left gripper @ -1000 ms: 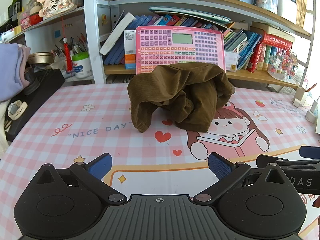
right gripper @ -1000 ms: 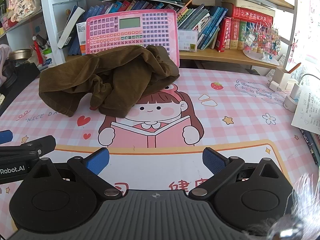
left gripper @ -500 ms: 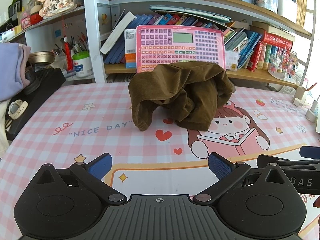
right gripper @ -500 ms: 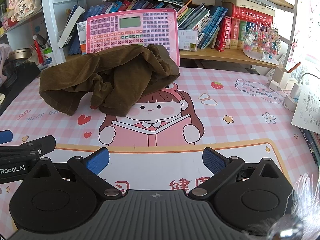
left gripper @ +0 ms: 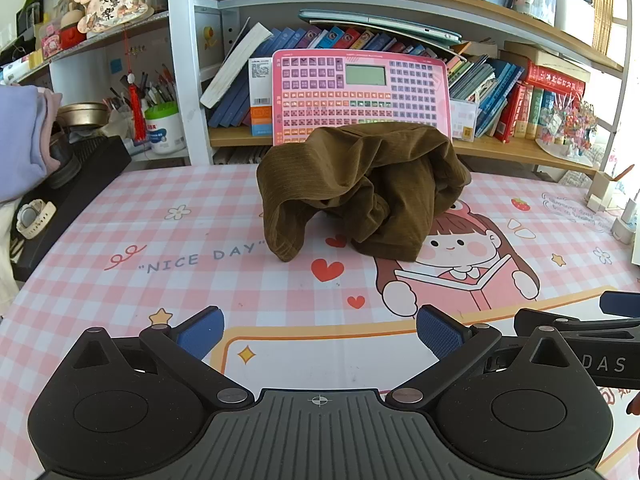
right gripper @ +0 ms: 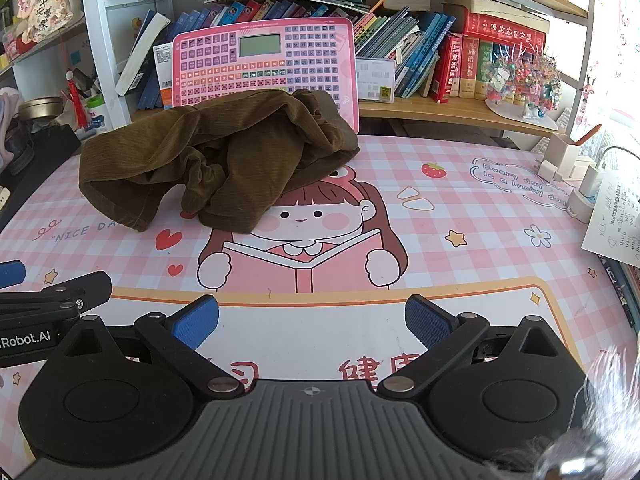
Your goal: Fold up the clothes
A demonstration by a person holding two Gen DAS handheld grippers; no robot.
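A crumpled brown corduroy garment (left gripper: 360, 188) lies in a heap at the far middle of the pink checked desk mat (left gripper: 168, 264). It also shows in the right wrist view (right gripper: 216, 160), far left of centre. My left gripper (left gripper: 320, 332) is open and empty, low over the near part of the mat, well short of the garment. My right gripper (right gripper: 312, 320) is open and empty too, beside the left one, near the front edge. The right gripper's finger shows at the right edge of the left wrist view (left gripper: 576, 328).
A pink keyboard toy (left gripper: 360, 92) leans on the bookshelf just behind the garment. Books fill the shelves. A black box (left gripper: 68, 200) with a watch and folded lilac clothes (left gripper: 20, 140) sit at the left. Chargers (right gripper: 580, 188) and papers lie at the right edge.
Almost nothing has changed; the views have shifted very slightly and the garment lies as before. Both grippers have stayed open.
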